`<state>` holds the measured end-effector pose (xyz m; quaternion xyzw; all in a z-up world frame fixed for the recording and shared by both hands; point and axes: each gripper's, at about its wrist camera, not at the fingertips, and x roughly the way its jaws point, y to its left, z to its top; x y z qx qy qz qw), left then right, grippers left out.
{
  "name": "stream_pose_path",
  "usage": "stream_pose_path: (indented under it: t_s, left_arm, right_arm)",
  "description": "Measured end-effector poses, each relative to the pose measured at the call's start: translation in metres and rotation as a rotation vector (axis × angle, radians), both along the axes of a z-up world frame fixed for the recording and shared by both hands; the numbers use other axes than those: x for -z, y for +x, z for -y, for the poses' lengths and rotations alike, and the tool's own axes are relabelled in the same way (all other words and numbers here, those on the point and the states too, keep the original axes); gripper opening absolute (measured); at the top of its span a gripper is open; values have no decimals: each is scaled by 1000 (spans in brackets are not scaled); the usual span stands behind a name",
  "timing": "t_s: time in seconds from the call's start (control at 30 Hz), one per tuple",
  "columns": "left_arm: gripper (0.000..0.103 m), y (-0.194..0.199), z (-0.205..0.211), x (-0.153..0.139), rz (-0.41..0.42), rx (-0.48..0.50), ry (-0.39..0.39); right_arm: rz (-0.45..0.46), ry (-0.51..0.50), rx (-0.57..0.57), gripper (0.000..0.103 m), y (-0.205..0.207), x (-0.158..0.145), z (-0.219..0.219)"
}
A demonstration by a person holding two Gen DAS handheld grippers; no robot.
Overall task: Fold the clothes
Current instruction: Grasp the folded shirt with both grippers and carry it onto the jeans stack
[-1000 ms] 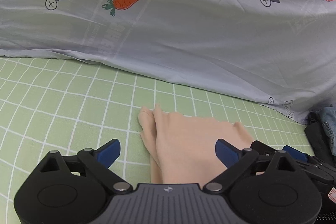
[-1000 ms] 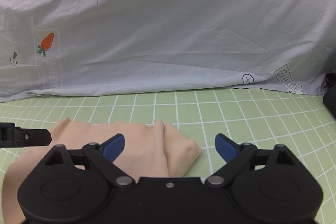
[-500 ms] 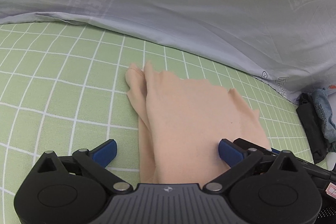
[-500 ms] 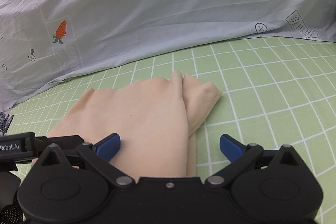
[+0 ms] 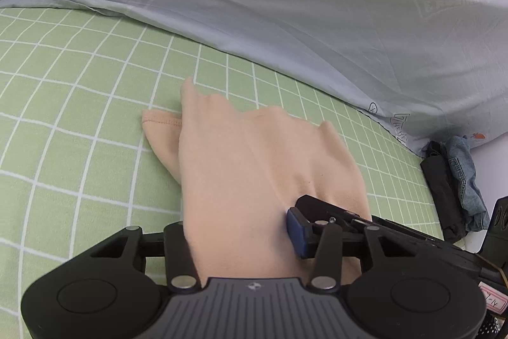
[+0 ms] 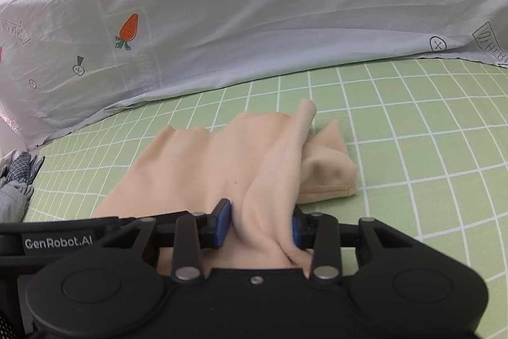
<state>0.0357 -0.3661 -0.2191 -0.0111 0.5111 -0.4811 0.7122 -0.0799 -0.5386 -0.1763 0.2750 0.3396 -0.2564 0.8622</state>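
A peach-coloured garment [image 5: 254, 161] lies on the green checked sheet [image 5: 79, 104], partly folded, with a hemmed end sticking out at the left. My left gripper [image 5: 235, 231] is shut on its near edge; the cloth drapes over the left finger. In the right wrist view the same garment [image 6: 222, 154] bunches up between the fingers of my right gripper [image 6: 260, 224], which is shut on a fold of its near edge. The right gripper's arm shows at the lower right of the left wrist view.
A grey-blue duvet [image 5: 285, 5] with carrot prints is heaped along the far side. A dark garment and denim [image 5: 457, 180] lie at the bed's right edge. Checked and grey clothes [image 6: 16, 180] sit at the left in the right wrist view.
Both grippers were open over the garment; now both have closed on its near edge. The cloth is lifted and bunched between the fingers.
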Motion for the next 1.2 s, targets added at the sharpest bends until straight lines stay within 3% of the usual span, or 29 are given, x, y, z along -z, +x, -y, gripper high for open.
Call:
stream_pose_path:
  t_s: [0.2, 0.33, 0.53, 0.67, 0.87, 1.0, 1.2]
  left_arm:
    - [40, -29, -60, -25, -19, 16, 10]
    - [40, -60, -86, -41, 20, 113, -6]
    - [40, -107, -84, -53, 24, 274, -49]
    - [40, -154, -60, -60, 41, 357, -78]
    - [40, -242, 3, -68, 98, 376, -112]
    - [40, -307, 58, -76, 85, 295, -135]
    - [40, -393, 172, -97, 78, 260, -160]
  right_arm:
    - [22, 35, 14, 30, -41, -24, -70]
    - [-1, 16, 50, 30, -70, -44, -116]
    - [-37, -24, 184, 30, -126, -64, -148]
    - [-25, -34, 281, 30, -180, -72, -148]
    - [4, -48, 340, 30, -266, -77, -110]
    - [35, -101, 268, 30, -331, -78, -50]
    - [-5, -179, 205, 29, -416, -103, 52]
